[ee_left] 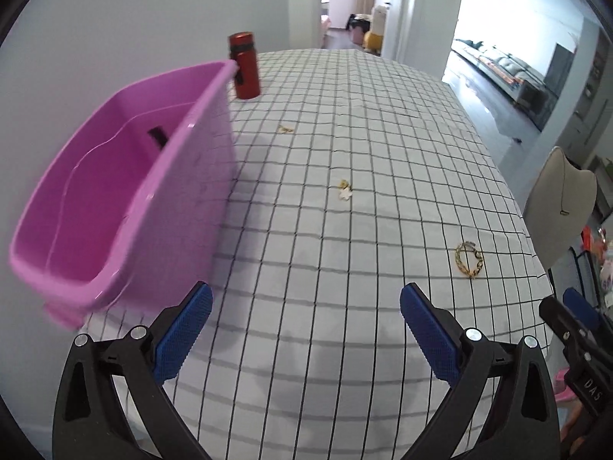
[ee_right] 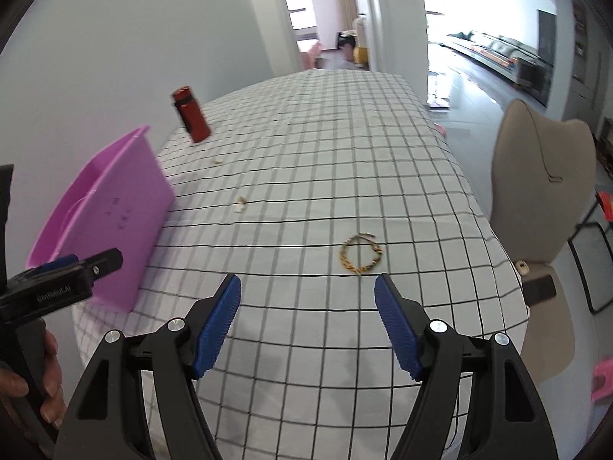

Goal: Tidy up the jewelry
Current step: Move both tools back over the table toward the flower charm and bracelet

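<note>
A gold chain bracelet (ee_right: 361, 255) lies on the checked tablecloth, just beyond my open right gripper (ee_right: 307, 287); the same bracelet (ee_left: 468, 259) shows right of my open left gripper (ee_left: 305, 298), whose blue pads hold nothing. A small gold and white piece of jewelry (ee_left: 345, 189) (ee_right: 240, 204) lies mid-table, and another tiny gold piece (ee_left: 285, 128) (ee_right: 218, 161) lies farther back. A pink plastic bin (ee_left: 115, 199) (ee_right: 111, 214) stands at the left. A beige necklace bust (ee_right: 544, 176) (ee_left: 561, 207) with a thin necklace stands at the table's right edge.
A red bottle (ee_left: 245, 65) (ee_right: 191, 119) stands behind the bin near the wall. The left gripper's tool and a hand (ee_right: 49, 375) show at the right wrist view's left edge. Chairs and a doorway lie beyond the table's right side.
</note>
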Demonstrator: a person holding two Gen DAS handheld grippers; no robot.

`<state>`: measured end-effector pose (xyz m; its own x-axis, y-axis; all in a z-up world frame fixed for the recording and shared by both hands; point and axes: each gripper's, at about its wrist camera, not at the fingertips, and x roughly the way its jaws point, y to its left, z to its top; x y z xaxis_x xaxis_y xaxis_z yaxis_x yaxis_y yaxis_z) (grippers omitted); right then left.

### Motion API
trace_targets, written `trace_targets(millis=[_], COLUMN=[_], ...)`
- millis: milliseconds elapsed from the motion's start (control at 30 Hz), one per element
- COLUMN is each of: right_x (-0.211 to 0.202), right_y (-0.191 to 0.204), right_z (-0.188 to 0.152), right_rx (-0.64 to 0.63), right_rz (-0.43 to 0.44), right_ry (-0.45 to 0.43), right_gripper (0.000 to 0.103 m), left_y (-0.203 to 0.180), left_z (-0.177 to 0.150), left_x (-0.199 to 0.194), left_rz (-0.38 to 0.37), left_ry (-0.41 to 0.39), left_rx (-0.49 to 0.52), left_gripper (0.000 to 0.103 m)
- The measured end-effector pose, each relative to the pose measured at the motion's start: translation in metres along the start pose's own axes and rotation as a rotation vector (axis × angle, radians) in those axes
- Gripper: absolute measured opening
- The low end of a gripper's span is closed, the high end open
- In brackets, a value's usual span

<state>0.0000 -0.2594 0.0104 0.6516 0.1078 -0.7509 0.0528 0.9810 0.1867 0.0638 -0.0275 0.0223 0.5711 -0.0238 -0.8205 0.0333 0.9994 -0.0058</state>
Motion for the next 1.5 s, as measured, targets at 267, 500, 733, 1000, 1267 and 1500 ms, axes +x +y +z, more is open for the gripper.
trace_targets(millis=[267,500,733,1000,1267,1500], right_x=[0.056,0.099,0.140,0.174,0.185,0.193], right_y=[-0.013,-0.018,-0.030,-0.045,-0.037,-0.030], right_z=[-0.002,-0.003,-0.007,-0.006,-0.004,0.001], right_rx=[0.089,0.157,0.208,0.217,0.125,0.110], right_rz=[-0.122,-0.178,-0.206,-0.261,-0.300,-0.314], right_ry=[0.031,0.027,0.042,0.074,0.050,0.026], right_gripper=[0.069,0.069,0.069,0.069,0.069,0.068], left_y=[-0.012,-0.021,-0.034,-0.043,-0.043,-0.040], left_z=[0.025,0.041,0.055,0.060,0.070,0.087], left_x=[0.065,0.127,0.176,0.224,0.244,0.258], left_rz=[-0.059,-0.083,-0.095,-0.090,-0.092,-0.086], left_ry=[-0.004,0.008,0.000,0.014,0.020,0.024], left_rx=[0.080,0.134,0.179,0.174,0.158,0.139], left_gripper=[0.097,0.097,0.097,0.097,0.097,0.098])
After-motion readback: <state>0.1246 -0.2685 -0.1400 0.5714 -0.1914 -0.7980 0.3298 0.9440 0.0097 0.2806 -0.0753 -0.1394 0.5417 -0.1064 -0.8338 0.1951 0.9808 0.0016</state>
